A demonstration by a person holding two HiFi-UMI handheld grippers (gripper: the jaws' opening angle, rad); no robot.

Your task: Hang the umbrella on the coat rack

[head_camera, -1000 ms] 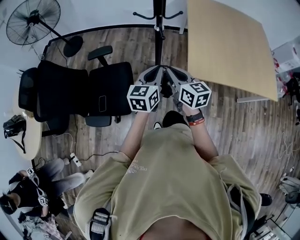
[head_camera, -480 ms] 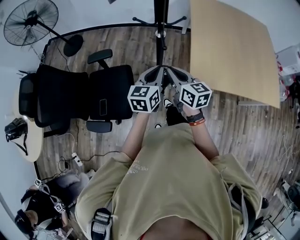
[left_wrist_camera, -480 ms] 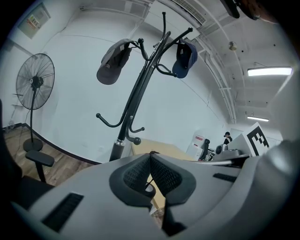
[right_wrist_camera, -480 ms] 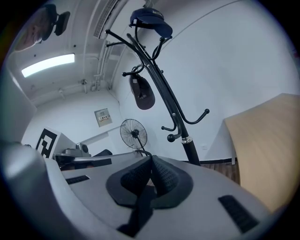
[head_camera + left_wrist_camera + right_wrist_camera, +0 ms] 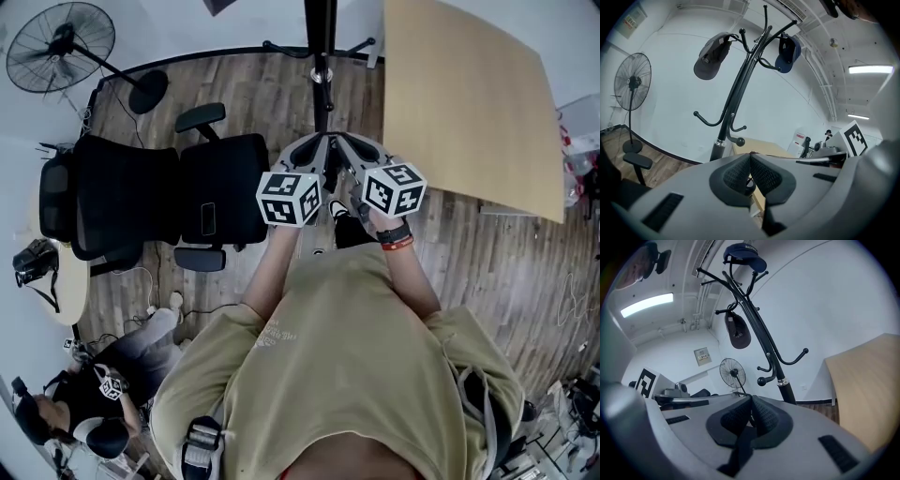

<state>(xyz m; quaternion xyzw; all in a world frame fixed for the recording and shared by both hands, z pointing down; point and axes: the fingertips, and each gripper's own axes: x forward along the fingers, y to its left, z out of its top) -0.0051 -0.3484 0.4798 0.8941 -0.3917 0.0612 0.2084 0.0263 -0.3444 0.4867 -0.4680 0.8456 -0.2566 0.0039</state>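
Two hand-held grippers are held side by side before the black coat rack [image 5: 736, 89], which rises just ahead of and above them. A grey cap [image 5: 711, 56] and a blue cap [image 5: 787, 49] hang from its top hooks. The left gripper [image 5: 750, 157] and right gripper [image 5: 751, 399], jaws pressed together, each pinch a dark part of the umbrella [image 5: 739, 448]. It hangs beneath them, mostly hidden.

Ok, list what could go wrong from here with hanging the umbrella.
1. The right gripper pinches only a thin dark strap; it may slip mid-lift.
2. A dark cap and a blue cap hang high on the coat rack; reaching there could knock one off. The lower hooks look free.
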